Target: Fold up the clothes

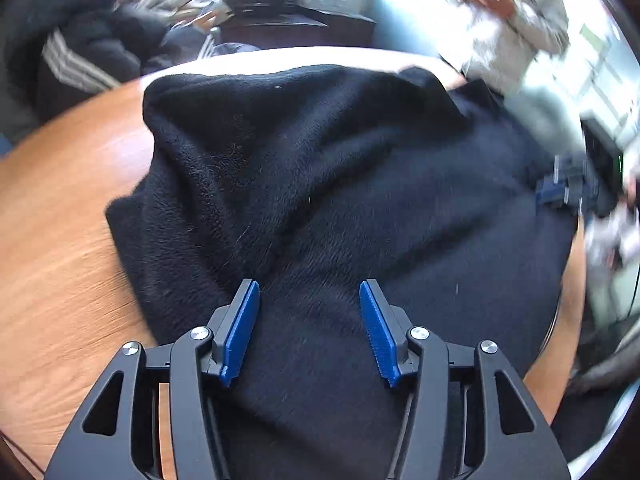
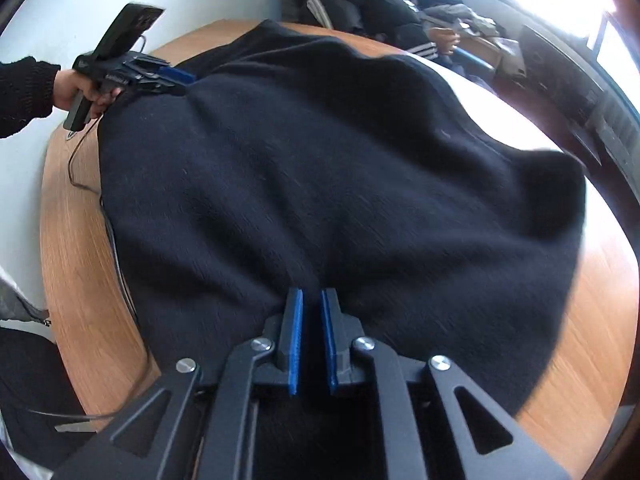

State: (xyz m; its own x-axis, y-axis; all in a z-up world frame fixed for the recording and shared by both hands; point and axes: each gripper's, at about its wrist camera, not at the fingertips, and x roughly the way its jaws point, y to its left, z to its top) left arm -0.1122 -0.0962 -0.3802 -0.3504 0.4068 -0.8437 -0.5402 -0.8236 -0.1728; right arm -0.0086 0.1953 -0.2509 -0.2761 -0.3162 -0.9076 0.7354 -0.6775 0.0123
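Black garment (image 1: 320, 184) on wooden table (image 1: 60, 240), left hand-held gripper (image 1: 310, 292) apart, right hand-held gripper (image 2: 311, 300) pinching garment.

garment (image 1: 340, 168): black | table (image 1: 60, 240): orange-brown woodgrain | tool pads (image 1: 240, 332): blue

Counted: 1 dark knit garment (image 1: 340, 184), 1 wooden tabletop (image 1: 60, 240), 2 tongs, left tongs (image 1: 310, 332) & right tongs (image 2: 311, 342). 2 bystanders (image 1: 516, 20) in bkgd. 1 cable (image 2: 80, 168).
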